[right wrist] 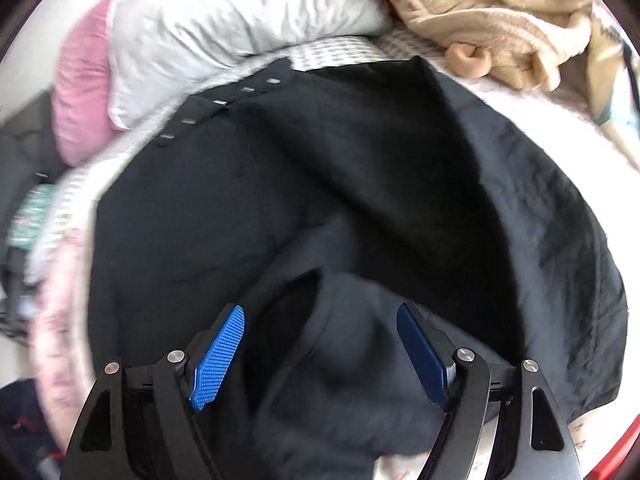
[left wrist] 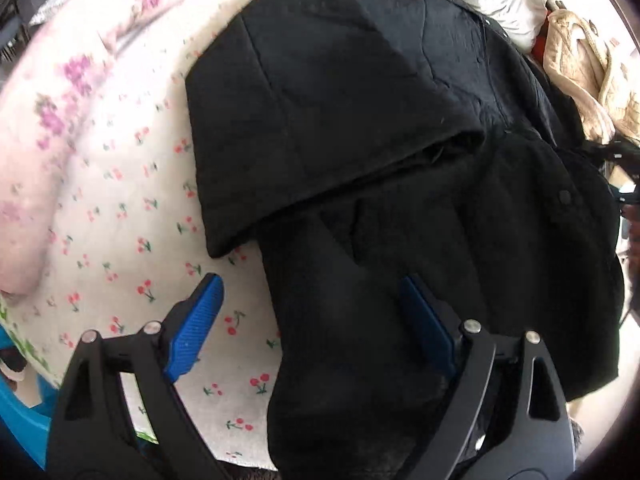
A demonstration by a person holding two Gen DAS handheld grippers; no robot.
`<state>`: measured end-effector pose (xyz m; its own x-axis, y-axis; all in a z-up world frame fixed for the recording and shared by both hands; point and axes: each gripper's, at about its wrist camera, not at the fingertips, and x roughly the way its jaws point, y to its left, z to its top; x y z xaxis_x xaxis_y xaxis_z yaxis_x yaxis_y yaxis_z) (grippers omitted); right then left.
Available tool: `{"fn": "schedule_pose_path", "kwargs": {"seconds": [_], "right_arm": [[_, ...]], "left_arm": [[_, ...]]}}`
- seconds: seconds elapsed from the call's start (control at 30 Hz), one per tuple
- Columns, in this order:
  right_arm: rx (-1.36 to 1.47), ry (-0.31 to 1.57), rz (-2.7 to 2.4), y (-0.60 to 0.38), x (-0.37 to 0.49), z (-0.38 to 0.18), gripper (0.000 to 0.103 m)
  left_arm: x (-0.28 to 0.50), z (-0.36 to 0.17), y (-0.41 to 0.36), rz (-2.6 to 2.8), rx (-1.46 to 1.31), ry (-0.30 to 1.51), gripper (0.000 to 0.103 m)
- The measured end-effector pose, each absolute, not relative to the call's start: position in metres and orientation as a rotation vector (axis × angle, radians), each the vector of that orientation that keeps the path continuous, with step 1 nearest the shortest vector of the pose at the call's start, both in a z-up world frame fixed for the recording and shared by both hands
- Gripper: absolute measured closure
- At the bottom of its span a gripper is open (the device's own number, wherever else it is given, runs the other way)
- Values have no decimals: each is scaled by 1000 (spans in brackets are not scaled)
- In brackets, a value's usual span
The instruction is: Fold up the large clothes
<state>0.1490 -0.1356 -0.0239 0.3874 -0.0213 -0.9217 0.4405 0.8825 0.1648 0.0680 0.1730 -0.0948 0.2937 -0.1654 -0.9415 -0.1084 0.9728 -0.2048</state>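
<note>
We note a large black coat [left wrist: 360,128] spread on the bed, filling the centre and right of the left wrist frame. Quilted panel folded over at upper centre; snap studs line one edge, upper left of the right wrist frame [right wrist: 360,200]. Fabric rumpled, partly folded.

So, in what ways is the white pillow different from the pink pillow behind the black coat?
The white pillow is clearly larger than the pink pillow. The white one lies lengthwise along the far side of the black coat, while the pink one stands more on its end at the left. The white one looks crumpled; the pink one looks smoother, although it is blurred. The two rest against each other on the bed.
</note>
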Motion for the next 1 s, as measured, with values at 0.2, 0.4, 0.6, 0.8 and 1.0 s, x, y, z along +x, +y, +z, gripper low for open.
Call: {"fn": "schedule_pose_path", "kwargs": {"seconds": [0.2, 0.4, 0.6, 0.8, 1.0], "right_arm": [[505, 1183, -290, -154, 129, -51, 94], [407, 1100, -226, -167, 62, -2, 96], [327, 1064, -168, -191, -42, 45, 96], [282, 1206, -167, -222, -135, 9, 95], [478, 1196, -93, -256, -183, -1, 78]], "left_arm": [[59, -102, 178, -66, -221, 1294, 17], [45, -114, 179, -79, -203, 1344, 21], [17, -122, 191, -94, -205, 1369, 21], [-1, -128, 204, -69, -214, 1363, 20], [-10, -130, 221, -79, -273, 1367, 21]]}}
